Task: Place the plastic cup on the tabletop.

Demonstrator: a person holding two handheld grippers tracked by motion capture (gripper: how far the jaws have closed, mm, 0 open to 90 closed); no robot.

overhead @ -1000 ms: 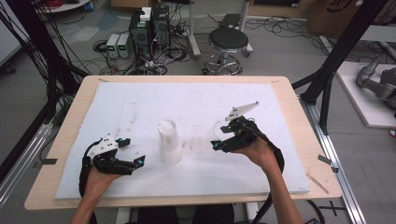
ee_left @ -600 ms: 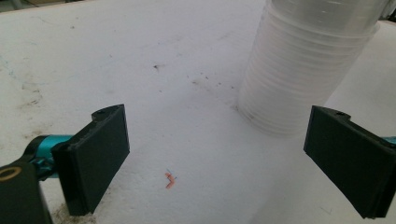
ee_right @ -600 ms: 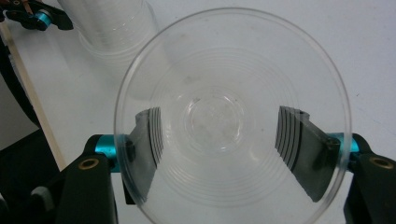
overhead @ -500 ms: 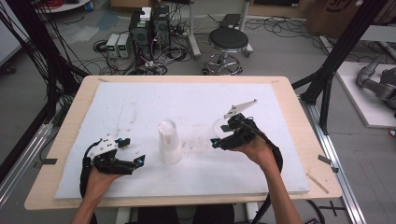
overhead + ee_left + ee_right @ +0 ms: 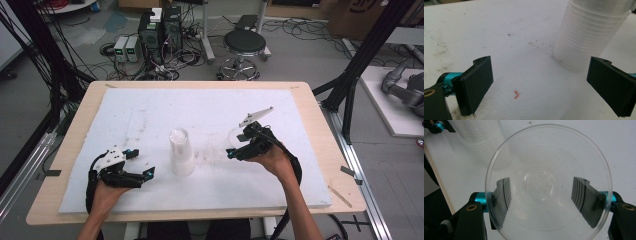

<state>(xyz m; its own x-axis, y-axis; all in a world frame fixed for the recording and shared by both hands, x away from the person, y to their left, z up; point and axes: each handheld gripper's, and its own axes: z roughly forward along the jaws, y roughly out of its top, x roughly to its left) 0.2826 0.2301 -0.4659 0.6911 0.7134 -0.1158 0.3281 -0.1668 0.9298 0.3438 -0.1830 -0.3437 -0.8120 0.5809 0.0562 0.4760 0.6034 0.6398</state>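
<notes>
Right gripper [image 5: 235, 149], centre-right of the high view, has a single clear plastic cup [image 5: 548, 182] clamped between its jaws. In the right gripper view the cup's mouth faces the camera w/ both jaws seen through the clear wall, pressed on either side of it. So the cup's long axis runs along the jaws, toward the lens, not upright.

The stack of clear plastic cups [image 5: 180, 151] stands upright mid-frame in the high view, on the white foam sheet [image 5: 300, 115] covering the wooden tabletop [image 5: 332, 150]. It sits between the two grippers. In the right gripper view it's upper left, behind the held cup, apart from it.

Left gripper [image 5: 138, 163], lower left of the high view, sits low by the sheet w/ jaws spread wide, nothing between them. In the left gripper view the stack [image 5: 591, 32] rises at upper right, ahead of the right-hand jaw, not between the two. Left looks the nearer one to the stack.

Judgement: the key relation is the stack lying fwd and off to the side of the open left jaws, axis vertical. To steady or grab it, that hand needs to swing toward it & close across its width, while the right carries the lone cup clear. Cups are thin, prob. easy to squash.
</notes>
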